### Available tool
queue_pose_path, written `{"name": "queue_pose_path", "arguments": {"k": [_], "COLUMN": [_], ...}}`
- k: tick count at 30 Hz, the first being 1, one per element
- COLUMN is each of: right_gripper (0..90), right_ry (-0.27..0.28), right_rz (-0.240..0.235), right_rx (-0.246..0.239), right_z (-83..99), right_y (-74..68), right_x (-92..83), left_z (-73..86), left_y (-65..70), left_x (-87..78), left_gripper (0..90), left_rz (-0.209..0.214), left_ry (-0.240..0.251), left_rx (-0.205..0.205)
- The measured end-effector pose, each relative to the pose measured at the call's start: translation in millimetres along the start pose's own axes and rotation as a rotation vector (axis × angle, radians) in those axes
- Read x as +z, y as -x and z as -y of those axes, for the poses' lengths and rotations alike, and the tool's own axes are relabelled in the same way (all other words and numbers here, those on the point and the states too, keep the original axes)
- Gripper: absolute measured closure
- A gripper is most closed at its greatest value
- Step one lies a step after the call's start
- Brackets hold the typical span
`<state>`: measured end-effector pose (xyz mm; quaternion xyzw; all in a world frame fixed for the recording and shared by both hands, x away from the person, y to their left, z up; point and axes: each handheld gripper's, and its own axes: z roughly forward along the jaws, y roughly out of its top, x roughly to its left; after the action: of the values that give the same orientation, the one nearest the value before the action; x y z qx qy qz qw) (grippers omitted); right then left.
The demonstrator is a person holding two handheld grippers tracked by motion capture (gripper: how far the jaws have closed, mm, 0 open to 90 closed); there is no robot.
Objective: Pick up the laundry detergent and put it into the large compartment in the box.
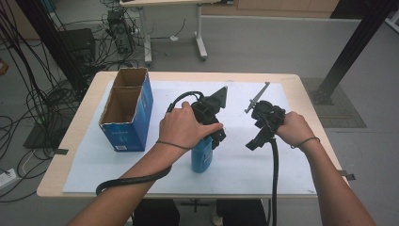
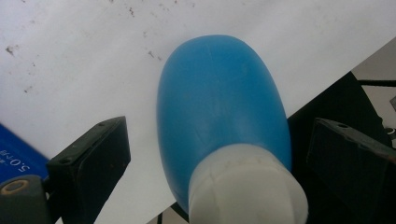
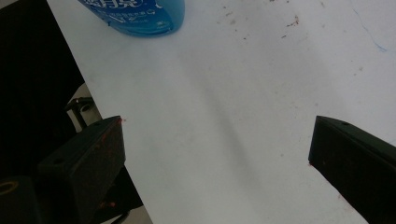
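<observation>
While you hover over it, notes by label:

bottle (image 2: 219,112): blue plastic, white cap, upright on the tabletop just right of the box, under your left hand; in the high view it sits near the front middle of the sheet.
left tool (image 2: 219,154): jaws wide open, one on each side of the bottle's neck and cap, touching nothing, holding nothing.
right tool (image 3: 217,154): jaws spread wide over bare sheet, empty; bottle base sits well off at the top of its view.
handling: looks like smooth, slick plastic, probably light to middling with liquid inside, walls likely give a bit; tall, so tippy.
grip spot: take it at the shoulder just under the cap, squarely, not on the rounded belly.
box (image 1: 127,110): blue cardboard, open top, two compartments.
tabletop (image 1: 291,77): pale wood under a white sheet, speckled with small marks.
room: grey floor, cables at left, another table behind.
</observation>
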<state>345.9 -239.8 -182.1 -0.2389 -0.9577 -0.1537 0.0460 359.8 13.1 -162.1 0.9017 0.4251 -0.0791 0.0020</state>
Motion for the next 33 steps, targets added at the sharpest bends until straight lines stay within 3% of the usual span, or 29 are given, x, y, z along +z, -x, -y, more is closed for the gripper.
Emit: {"name": "queue_pose_path", "arguments": {"k": [7, 21, 33], "right_gripper": [3.8, 3.9, 3.8], "right_ry": [0.001, 0.004, 0.004], "right_rz": [0.001, 0.004, 0.013], "right_rx": [0.001, 0.003, 0.007], "right_z": [1.2, 2.8, 3.7], "right_y": [-0.1, -1.2, -3.0], "right_x": [0.5, 0.3, -0.8], "left_z": [-2.4, -0.9, -1.7], "left_y": [0.6, 3.8, 4.7], "left_x": [8.9, 7.0, 6.7], "left_gripper": [8.8, 34.6, 35.6], "left_rz": [0.001, -0.01, -0.013], "left_ry": [-0.013, 0.0, -0.004], "left_rx": [-0.002, 0.001, -0.015]}}
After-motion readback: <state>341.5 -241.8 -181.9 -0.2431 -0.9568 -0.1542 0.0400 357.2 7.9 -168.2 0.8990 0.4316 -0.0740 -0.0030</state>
